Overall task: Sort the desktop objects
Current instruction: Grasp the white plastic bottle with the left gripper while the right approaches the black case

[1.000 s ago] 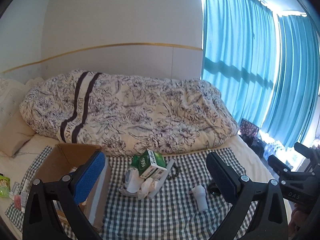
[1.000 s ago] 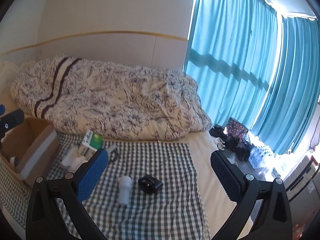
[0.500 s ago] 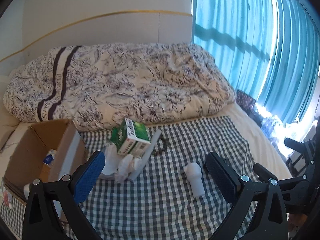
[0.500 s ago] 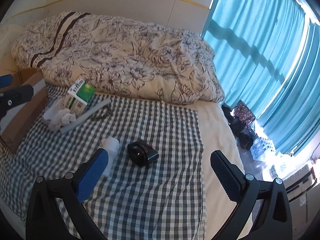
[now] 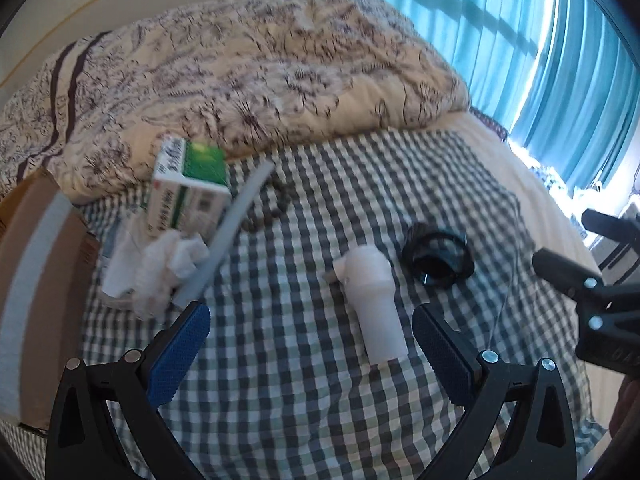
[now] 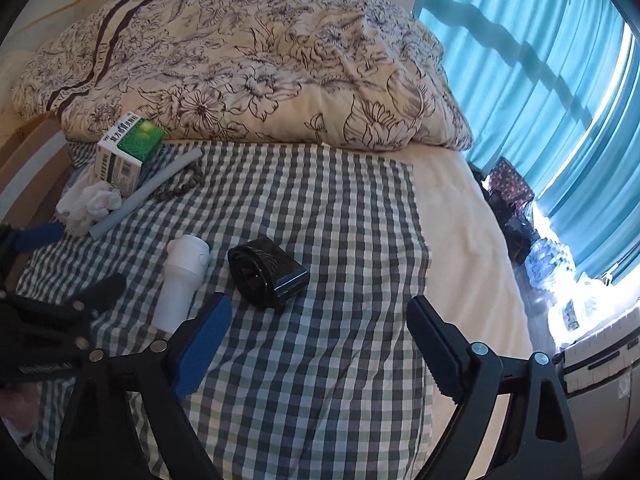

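Fingers [image 5: 180, 356] of the left gripper [image 5: 310, 354] are being held wide above the white plastic cylindrical bottle [image 5: 372, 304] lying on the checked cloth [image 5: 320, 400]; the right gripper [image 6: 316, 344] is likewise being held wide, empty.

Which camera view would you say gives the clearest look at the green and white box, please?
The right wrist view: the green and white box is sharp there, its print visible. In the left wrist view it is motion-blurred, though larger.

The left gripper [image 5: 310, 342] is wide open above the checked cloth [image 5: 304, 408]. A white bottle [image 5: 374, 306] lies between its 2 fingers, with a black thing [image 5: 438, 256] beside it.
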Motion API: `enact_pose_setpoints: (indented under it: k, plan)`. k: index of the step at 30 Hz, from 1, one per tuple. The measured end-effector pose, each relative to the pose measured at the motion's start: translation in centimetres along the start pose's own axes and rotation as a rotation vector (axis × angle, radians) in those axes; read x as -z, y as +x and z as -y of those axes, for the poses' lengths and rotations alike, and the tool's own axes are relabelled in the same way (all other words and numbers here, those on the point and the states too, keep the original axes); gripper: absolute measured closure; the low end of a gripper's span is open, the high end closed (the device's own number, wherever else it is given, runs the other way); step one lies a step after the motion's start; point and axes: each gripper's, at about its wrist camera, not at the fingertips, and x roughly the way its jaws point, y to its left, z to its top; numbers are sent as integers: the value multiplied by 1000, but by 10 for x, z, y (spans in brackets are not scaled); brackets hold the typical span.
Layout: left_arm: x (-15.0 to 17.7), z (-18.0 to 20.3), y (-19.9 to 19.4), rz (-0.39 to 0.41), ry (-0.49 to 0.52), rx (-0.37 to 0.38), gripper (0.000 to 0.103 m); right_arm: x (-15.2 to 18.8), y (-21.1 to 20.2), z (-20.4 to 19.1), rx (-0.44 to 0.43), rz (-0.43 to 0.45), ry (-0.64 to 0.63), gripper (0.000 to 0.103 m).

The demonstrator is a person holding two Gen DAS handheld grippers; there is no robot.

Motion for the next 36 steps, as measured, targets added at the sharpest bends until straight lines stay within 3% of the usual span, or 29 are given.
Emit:
enact_pose_setpoints:
  k: [14, 16, 20, 25, 31, 36]
  plan:
    - [13, 23, 63, -79, 9, 15, 2, 7, 49, 4, -63, -68, 8, 22]
    - [13, 22, 70, -86, 2, 10, 12, 6, 54, 4, -70, -73, 10, 22]
    - [16, 16, 81, -96, -22, 23, 23, 4, 64, 0, -85, -81, 8, 22]
    - [19, 6, 80, -70, -29, -8, 62, 1, 76, -9, -95, -93, -9, 22]
    - [17, -11, 76, -79, -42, 16, 67, -4, 93, -20, -80, -103, -21, 22]
    - [14, -31, 68, -66, -84, 31, 68, -8, 111, -26, -40, -130, -34, 39]
